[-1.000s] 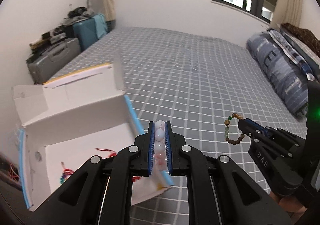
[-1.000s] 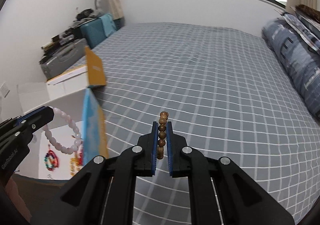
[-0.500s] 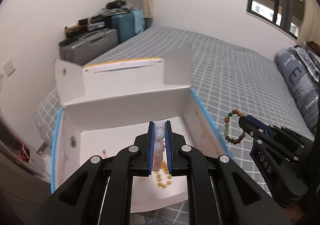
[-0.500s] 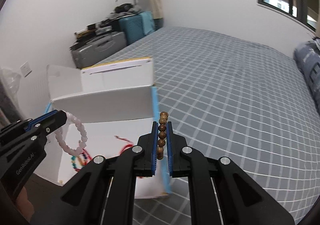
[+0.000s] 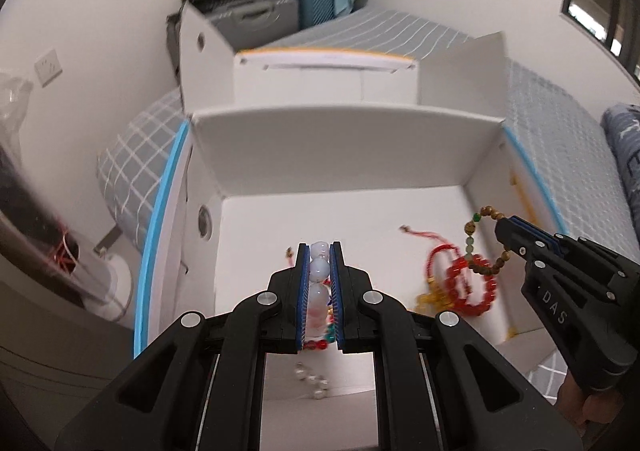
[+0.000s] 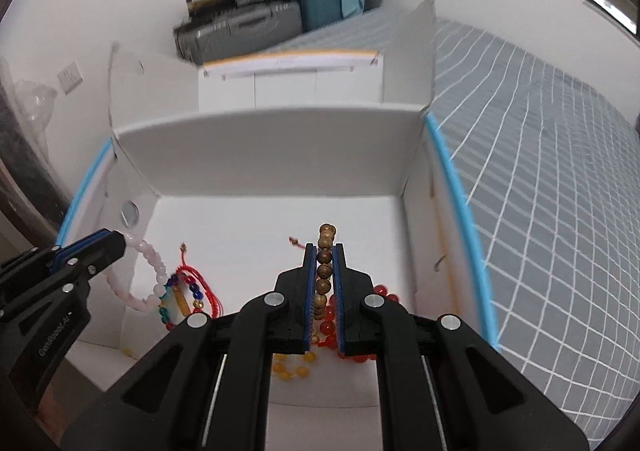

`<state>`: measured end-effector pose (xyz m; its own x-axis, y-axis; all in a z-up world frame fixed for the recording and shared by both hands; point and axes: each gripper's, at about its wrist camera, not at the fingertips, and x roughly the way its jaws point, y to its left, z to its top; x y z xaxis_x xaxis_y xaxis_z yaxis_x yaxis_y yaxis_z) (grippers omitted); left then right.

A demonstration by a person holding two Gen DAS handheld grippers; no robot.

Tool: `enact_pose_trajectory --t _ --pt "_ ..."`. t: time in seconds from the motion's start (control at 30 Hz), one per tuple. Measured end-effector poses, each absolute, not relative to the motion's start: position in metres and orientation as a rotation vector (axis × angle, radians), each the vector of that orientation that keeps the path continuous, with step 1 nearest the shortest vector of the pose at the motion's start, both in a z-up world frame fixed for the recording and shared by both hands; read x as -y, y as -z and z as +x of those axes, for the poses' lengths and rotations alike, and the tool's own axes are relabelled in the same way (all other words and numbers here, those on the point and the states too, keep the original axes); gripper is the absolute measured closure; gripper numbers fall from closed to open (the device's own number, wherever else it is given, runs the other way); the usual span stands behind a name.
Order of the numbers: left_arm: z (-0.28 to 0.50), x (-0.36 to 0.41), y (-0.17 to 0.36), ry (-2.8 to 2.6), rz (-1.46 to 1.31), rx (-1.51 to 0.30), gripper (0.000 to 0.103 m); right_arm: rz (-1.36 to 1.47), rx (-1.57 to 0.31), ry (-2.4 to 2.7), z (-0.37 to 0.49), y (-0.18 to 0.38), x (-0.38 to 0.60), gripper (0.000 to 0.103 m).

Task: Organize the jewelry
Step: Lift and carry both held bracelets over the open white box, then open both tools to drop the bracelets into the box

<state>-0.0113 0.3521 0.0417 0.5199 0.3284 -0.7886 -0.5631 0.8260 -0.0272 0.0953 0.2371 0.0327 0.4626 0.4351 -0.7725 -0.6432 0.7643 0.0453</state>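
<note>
An open white cardboard box (image 5: 344,147) with blue-edged walls sits on the bed; it also shows in the right wrist view (image 6: 280,143). My left gripper (image 5: 320,251) is shut on a pale pink bead bracelet (image 5: 319,271) and holds it over the box's left half; the bracelet hangs in the right wrist view (image 6: 136,283). My right gripper (image 6: 326,251) is shut on a brown wooden bead bracelet (image 6: 325,271), held over the box's right half, also seen in the left wrist view (image 5: 486,247). Inside lie a red bead bracelet (image 5: 472,283), a red cord bracelet (image 6: 200,283) and yellow beads (image 6: 292,371).
The box's lid flaps (image 5: 328,67) stand open at the far side. The grey checked bedcover (image 6: 560,171) stretches right. Suitcases (image 6: 256,27) are stacked by the far wall. A wall socket (image 5: 48,67) is at left.
Both grippers have moved left and tilted down over the open box, each still holding its bracelet. The box floor and the jewelry in it now fill the view.
</note>
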Motion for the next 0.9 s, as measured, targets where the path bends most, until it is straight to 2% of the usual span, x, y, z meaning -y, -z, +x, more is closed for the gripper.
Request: enact_pose_trajectory --t 0.23,0.47,0.53,0.6,0.63,0.67,0.7,0.77,0.83,0.9 --pt "-0.003 -0.369 -0.023 -0.553 -0.340 -0.941 0.093 -0.331 -0.955 -0.654 0.104 -0.006 -0.252 0.096" --pt "-0.002 -0.372 -0.020 -0.558 -0.341 -0.955 0.093 -0.325 -0.976 -0.658 0.104 -0.002 -0.250 0.093" --pt "-0.002 -0.373 -0.019 -0.557 -0.344 -0.956 0.089 -0.312 -0.976 -0.667 0.105 -0.005 -0.248 0.085" --pt "-0.001 -0.373 -0.019 -0.555 -0.343 -0.965 0.089 -0.278 -0.954 -0.692 0.103 -0.013 -0.244 0.059" --pt "-0.002 -0.373 -0.020 -0.556 -0.344 -0.962 0.084 -0.266 -0.944 -0.700 0.102 -0.017 -0.243 0.056" --pt "-0.004 -0.373 -0.023 -0.558 -0.347 -0.952 0.074 -0.254 -0.930 -0.712 0.100 -0.022 -0.241 0.050" --pt "-0.008 -0.372 -0.028 -0.564 -0.352 -0.930 0.068 -0.246 -0.910 -0.721 0.097 -0.029 -0.237 0.040" --pt "-0.016 -0.368 -0.037 -0.579 -0.343 -0.896 0.041 -0.231 -0.872 -0.724 0.092 -0.041 -0.232 0.027" --pt "-0.026 -0.361 -0.051 -0.602 -0.325 -0.847 0.030 -0.210 -0.836 -0.727 0.085 -0.053 -0.222 0.020" --pt "-0.035 -0.355 -0.059 -0.607 -0.313 -0.821 0.024 -0.207 -0.803 -0.729 0.075 -0.064 -0.213 0.013"
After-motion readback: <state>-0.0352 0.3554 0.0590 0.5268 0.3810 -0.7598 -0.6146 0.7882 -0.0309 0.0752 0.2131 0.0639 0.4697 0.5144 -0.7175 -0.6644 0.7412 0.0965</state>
